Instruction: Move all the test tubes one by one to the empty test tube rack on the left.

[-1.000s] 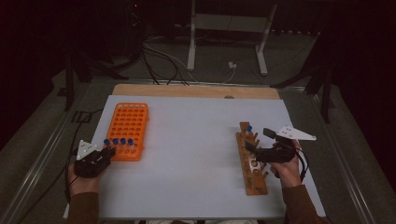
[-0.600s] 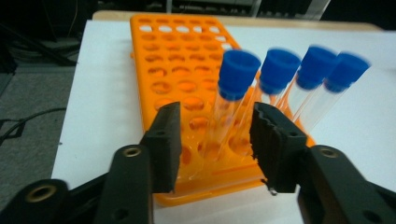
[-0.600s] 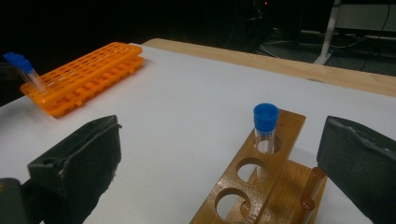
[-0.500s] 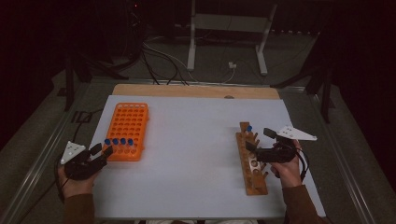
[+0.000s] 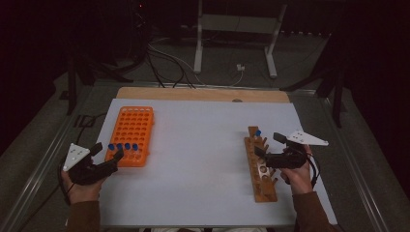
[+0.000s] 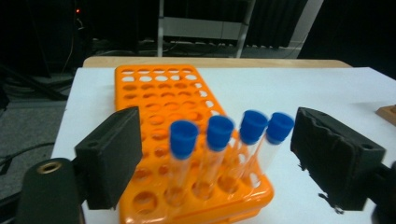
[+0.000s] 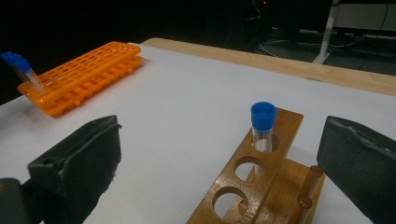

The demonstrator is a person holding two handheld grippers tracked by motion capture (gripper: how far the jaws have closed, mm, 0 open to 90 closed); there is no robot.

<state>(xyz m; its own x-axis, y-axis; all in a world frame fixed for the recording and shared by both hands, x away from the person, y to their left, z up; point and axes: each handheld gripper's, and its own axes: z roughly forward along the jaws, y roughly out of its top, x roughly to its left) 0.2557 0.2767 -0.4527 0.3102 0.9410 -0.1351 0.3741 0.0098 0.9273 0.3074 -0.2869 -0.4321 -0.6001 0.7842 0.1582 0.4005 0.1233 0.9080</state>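
Covering table [image 5: 203, 145]: white sheet, dim room

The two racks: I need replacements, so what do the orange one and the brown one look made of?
The orange rack looks like moulded plastic: uniform bright colour, slight sheen, a regular grid of holes. The brown rack looks like wood, probably varnished: warm tone, faint grain, round drilled holes and dowel pegs. The tubes standing in the orange one look clear, glass or plastic, with blue caps.
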